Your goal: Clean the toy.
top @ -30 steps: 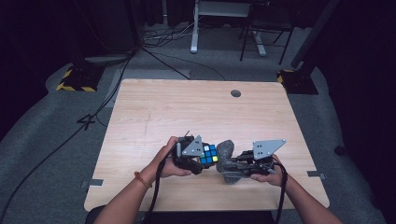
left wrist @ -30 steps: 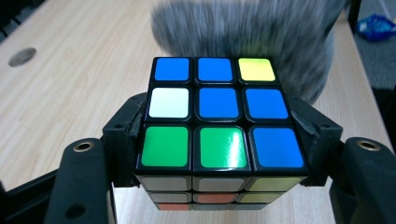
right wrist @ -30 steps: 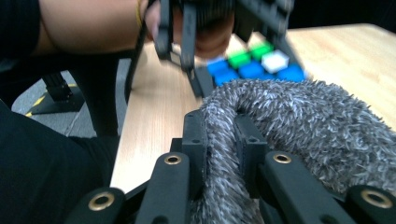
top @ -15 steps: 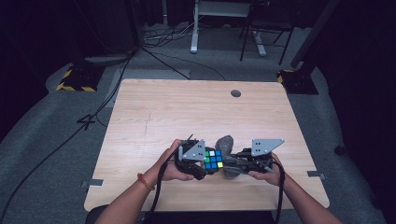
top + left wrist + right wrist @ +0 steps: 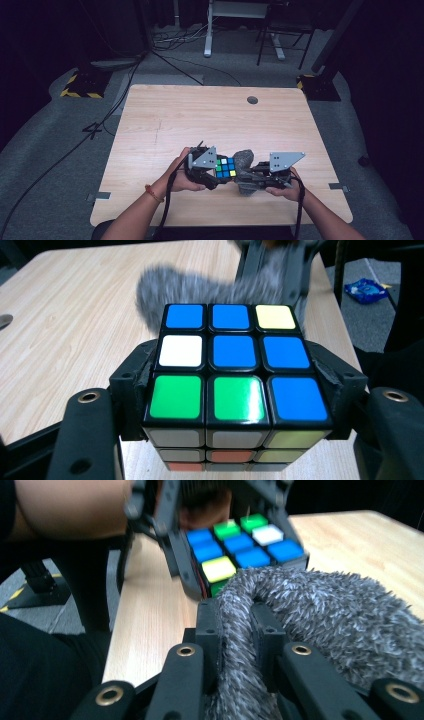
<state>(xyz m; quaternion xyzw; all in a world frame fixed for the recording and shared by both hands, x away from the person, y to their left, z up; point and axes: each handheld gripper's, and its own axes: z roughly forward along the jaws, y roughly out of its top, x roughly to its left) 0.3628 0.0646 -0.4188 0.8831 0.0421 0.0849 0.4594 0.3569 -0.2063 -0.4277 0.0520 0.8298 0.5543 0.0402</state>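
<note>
1. The left gripper is clamped on a puzzle cube; in the left gripper view its two black jaws press the cube's left and right sides, so the cube sits squarely between them.
2. The cube face turned up toward that gripper's camera shows three rows: blue, blue, yellow farthest from the gripper; white, blue, blue in the middle; green, green, blue nearest to it.
3. The right gripper is closed on a fuzzy grey cloth; in the right gripper view a fold of the cloth is pinched between the jaws and the rest spreads out ahead of them and to their right.
4. Just beyond the right gripper's tips, the cloth lies against the near edge of the cube, touching it by the yellow tile.
5. From the left gripper, the cloth lies just past the cube's far side, blurred, with the right gripper behind it.
6. Both grippers are held over the near part of the wooden table, tips pointing at each other, with cube and cloth between them.
7. A dark round grommet sits in the table well beyond both grippers.
</note>
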